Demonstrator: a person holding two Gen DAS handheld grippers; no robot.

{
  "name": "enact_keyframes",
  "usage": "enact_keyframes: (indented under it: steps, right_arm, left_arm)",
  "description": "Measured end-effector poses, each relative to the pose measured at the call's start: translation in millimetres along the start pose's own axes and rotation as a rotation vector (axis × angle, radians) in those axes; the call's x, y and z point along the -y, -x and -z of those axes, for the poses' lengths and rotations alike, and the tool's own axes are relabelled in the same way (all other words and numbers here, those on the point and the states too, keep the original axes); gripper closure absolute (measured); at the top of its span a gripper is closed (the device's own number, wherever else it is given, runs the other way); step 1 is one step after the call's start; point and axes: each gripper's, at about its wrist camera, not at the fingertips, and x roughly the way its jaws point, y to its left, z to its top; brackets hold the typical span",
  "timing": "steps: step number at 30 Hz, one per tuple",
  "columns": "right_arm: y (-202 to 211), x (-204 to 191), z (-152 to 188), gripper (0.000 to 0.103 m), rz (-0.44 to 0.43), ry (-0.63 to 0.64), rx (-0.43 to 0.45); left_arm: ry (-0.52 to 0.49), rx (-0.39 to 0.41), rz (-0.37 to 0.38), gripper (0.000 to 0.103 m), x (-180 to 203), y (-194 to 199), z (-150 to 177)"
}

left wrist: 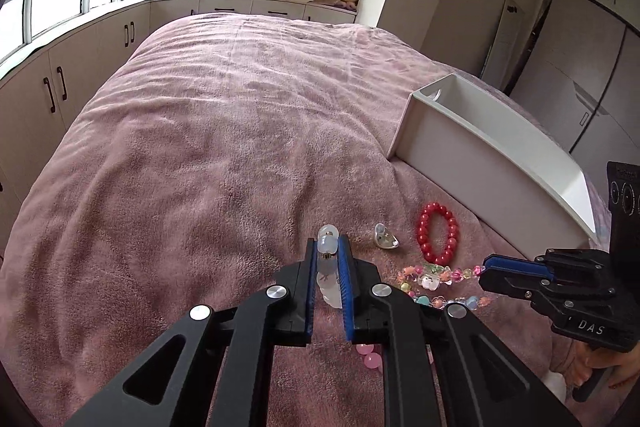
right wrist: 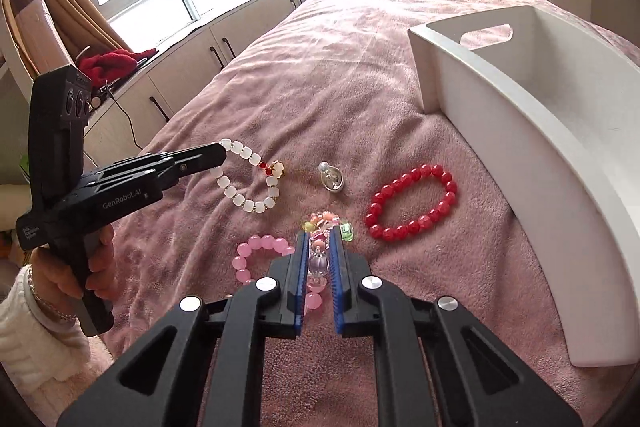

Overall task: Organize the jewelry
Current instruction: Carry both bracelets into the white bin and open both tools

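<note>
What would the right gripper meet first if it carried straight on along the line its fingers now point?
Probably the pink blanket beyond the small silver ring. The right gripper, shut on the multicoloured bead bracelet, points down past it; depth is unclear.

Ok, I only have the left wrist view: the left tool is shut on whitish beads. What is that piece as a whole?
Observer: A white bracelet of squarish beads with a red bead and a flower charm; the left tool grips one edge.
Operator: Is the right tool holding anything?
Observer: Yes, the right tool is shut on the multicoloured bead strand.
Operator: The pink beads under my tool?
Observer: A whole pink bracelet, lying on the blanket, ungripped.
</note>
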Motion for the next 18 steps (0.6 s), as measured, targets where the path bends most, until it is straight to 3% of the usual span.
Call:
enact_keyframes:
  steps: [9, 18]
  right_arm:
    - [52.9, 0.9, -25.8, 0.092, -0.04, 0.011, 0.122]
    - [115.6, 6.6, -50.6, 0.092, -0.035, 0.056, 0.25]
  left_arm:
    - [-0.055, 0.054, 0.032, 0.088, 35.1, 34.6, -25.4]
    - [-0.159, 0.077, 0.014, 0.088, 78.5, 52.0, -61.2]
